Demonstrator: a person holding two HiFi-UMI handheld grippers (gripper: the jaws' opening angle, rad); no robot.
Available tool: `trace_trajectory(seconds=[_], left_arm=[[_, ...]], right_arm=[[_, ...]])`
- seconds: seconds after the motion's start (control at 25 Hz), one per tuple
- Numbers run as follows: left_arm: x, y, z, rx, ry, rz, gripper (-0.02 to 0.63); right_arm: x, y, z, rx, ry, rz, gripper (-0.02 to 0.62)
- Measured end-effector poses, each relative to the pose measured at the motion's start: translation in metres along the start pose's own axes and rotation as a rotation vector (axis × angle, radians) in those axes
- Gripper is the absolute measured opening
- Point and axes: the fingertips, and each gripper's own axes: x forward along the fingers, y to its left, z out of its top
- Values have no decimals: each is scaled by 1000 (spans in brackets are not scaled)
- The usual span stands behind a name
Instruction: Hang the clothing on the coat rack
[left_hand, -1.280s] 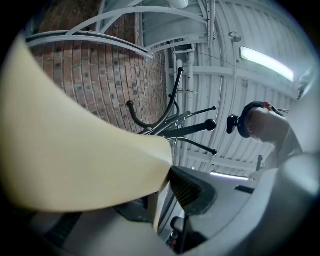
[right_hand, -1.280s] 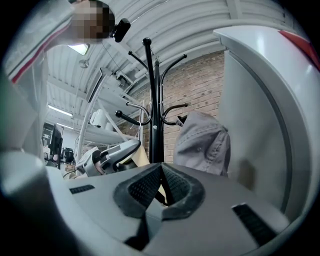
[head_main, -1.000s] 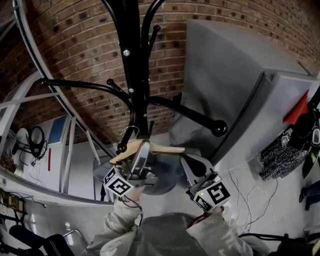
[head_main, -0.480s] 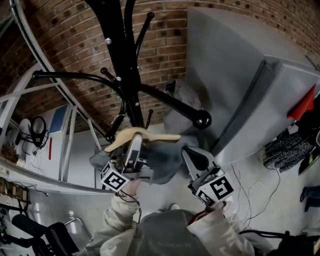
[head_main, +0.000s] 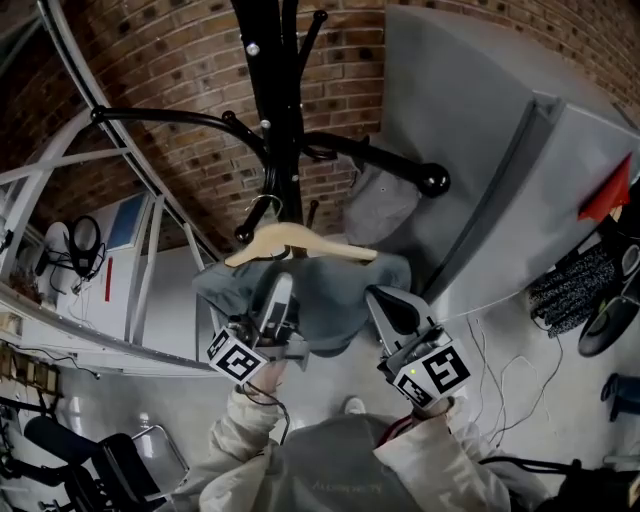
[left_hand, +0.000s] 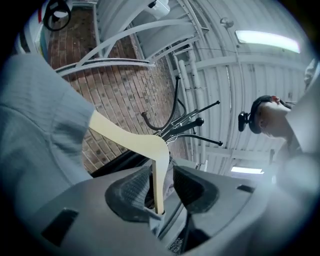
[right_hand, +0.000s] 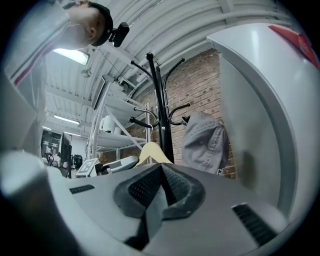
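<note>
A black coat rack (head_main: 281, 110) stands against the brick wall. A pale wooden hanger (head_main: 300, 240) carries a grey-blue garment (head_main: 325, 295), and its wire hook (head_main: 262, 208) sits by a low peg of the rack. My left gripper (head_main: 272, 312) is just below the hanger. In the left gripper view its jaws (left_hand: 160, 187) are opening, and the hanger (left_hand: 131, 142) stands between the pads with a gap on the right side. My right gripper (head_main: 392, 315) is beside the garment, shut and empty, with its pads (right_hand: 161, 186) meeting. A second grey garment (head_main: 385, 205) hangs from another arm.
A white metal shelf frame (head_main: 130, 260) runs along the left. A tall grey cabinet (head_main: 480, 150) stands close on the right, with a red piece (head_main: 608, 195) on top. Cables (head_main: 500, 385) lie on the floor. Dark gear (head_main: 570, 295) sits at the right edge.
The hanger and garment now sit higher and nearer the rack pole, the cloth drooping below the hanger. The left gripper sits lower beneath it. The right gripper has barely moved.
</note>
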Motion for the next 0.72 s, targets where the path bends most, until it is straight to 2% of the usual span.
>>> trace_trajectory(seconds=[0.2,0.4,0.52,0.72], left_arm=[[-45,-10,8,89,54,46,141],[-95,-21,21,178,94,86,66],[-119,-29,27,212,111,96,52],[-155,-50,19,309,209,98,25]], right_arm=[[-1,42,1,-3,-2,9,21],[0,88,-3,-13,-4,19,21],[-3,115,-6,-14,1,26,21],[-16,153,-10,-19,3,16,21]])
